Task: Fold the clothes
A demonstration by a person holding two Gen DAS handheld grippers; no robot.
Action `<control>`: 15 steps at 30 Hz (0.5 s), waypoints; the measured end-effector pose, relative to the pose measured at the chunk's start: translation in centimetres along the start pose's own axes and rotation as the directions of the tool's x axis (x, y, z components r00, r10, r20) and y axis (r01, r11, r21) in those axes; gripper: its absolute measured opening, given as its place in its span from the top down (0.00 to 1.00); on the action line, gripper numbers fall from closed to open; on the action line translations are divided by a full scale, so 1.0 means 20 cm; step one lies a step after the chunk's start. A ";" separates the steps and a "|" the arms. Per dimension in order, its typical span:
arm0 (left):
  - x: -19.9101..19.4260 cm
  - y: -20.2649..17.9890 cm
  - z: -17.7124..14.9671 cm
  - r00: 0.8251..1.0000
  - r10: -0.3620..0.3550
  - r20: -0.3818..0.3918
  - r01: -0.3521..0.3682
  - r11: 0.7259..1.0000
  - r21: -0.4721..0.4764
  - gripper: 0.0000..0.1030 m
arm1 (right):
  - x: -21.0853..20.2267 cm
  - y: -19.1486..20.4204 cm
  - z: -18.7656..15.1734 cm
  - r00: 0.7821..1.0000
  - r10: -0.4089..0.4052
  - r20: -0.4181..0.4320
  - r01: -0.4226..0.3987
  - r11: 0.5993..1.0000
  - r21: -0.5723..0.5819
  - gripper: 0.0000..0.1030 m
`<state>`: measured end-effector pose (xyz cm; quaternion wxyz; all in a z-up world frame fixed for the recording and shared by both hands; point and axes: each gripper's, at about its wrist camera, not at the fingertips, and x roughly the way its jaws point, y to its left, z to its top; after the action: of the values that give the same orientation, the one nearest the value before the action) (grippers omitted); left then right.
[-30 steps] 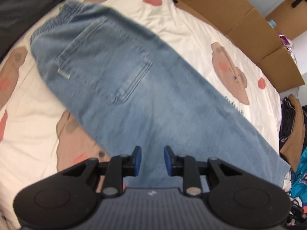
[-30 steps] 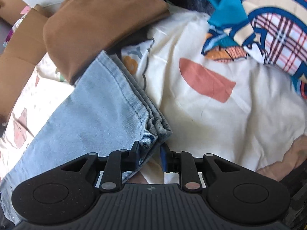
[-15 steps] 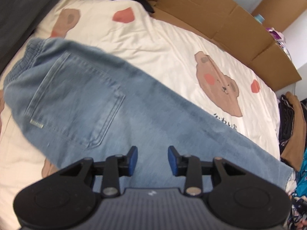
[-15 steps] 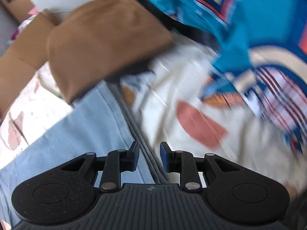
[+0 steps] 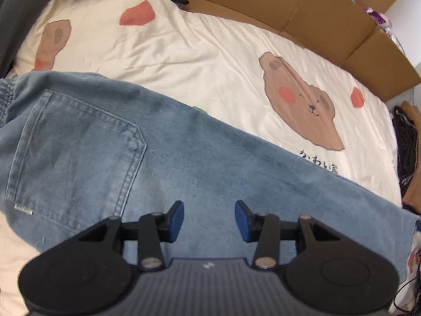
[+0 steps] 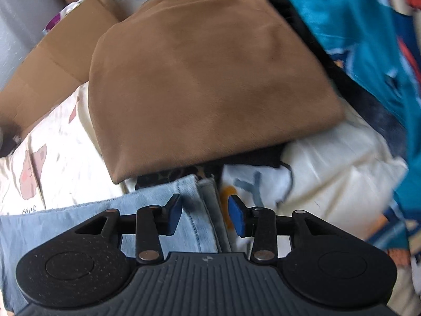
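A pair of light blue jeans (image 5: 158, 155) lies flat across the bear-print bedsheet (image 5: 200, 52), folded lengthwise, back pocket at the left, legs running off to the right. My left gripper (image 5: 209, 220) hovers over the thigh part, its jaws opening with only flat denim below them. In the right wrist view the leg hems of the jeans (image 6: 194, 200) lie stacked at the frame's lower middle. My right gripper (image 6: 204, 217) is above those hems, jaws opening, pads not pressing on the cloth.
A folded brown garment (image 6: 210, 79) rests just beyond the hems, over dark clothes. Teal patterned fabric (image 6: 368, 39) piles at the right. Flattened cardboard (image 5: 315, 13) lines the far side of the bed. Dark clothes (image 5: 407, 144) lie at the bed's right end.
Both grippers have widened their jaws. The left view has slid along the jeans, showing more sheet beyond. The right view has swung from the sheet toward the brown garment, hems now between the fingers.
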<state>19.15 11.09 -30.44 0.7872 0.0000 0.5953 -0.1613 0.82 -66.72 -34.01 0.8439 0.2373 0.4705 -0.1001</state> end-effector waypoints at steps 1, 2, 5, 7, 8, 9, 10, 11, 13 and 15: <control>0.02 0.00 0.01 1.000 0.000 -0.002 0.000 1.000 0.003 0.55 | 0.02 0.00 0.01 1.000 0.010 -0.012 -0.010 1.000 -0.002 0.55; 0.03 0.00 0.01 1.000 0.000 -0.004 0.000 1.000 0.009 0.55 | 0.05 0.01 0.02 0.999 0.022 -0.023 -0.022 1.000 -0.008 0.55; 0.06 -0.02 0.02 1.000 0.001 -0.005 0.000 1.000 0.027 0.55 | 0.11 0.03 0.04 0.998 0.029 -0.050 -0.031 0.999 -0.042 0.52; 0.07 -0.03 0.02 1.000 -0.001 -0.004 0.001 0.999 0.039 0.55 | 0.13 0.05 0.05 0.999 0.027 -0.046 -0.030 0.998 -0.063 0.56; 0.08 -0.04 0.01 1.000 -0.002 -0.004 0.003 0.999 0.045 0.55 | 0.12 0.06 0.06 0.999 0.021 -0.039 -0.024 0.996 -0.087 0.62; 0.08 -0.04 0.01 1.000 -0.001 -0.005 0.002 0.999 0.051 0.55 | 0.11 0.08 0.06 1.000 0.009 -0.030 -0.012 0.993 -0.115 0.65; 0.08 -0.04 0.00 1.000 0.000 -0.006 0.001 0.998 0.057 0.55 | 0.10 0.10 0.05 1.000 -0.003 -0.020 0.000 0.990 -0.143 0.69; 0.09 -0.04 0.00 1.000 0.000 -0.007 0.000 0.998 0.062 0.55 | 0.08 0.12 0.05 1.000 -0.013 -0.006 0.012 0.986 -0.167 0.71; 0.09 -0.04 0.00 1.000 0.002 -0.008 -0.001 0.998 0.071 0.55 | 0.04 0.15 0.03 0.999 -0.027 0.025 0.032 0.981 -0.190 0.79; 0.10 -0.04 0.01 1.000 0.002 -0.008 -0.002 0.997 0.074 0.55 | 0.01 0.18 0.01 0.998 -0.038 0.054 0.048 0.978 -0.203 0.81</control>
<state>19.52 9.77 -32.08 0.7843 0.0302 0.5922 -0.1825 2.42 -63.70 -32.98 0.8728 0.1366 0.4624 -0.0754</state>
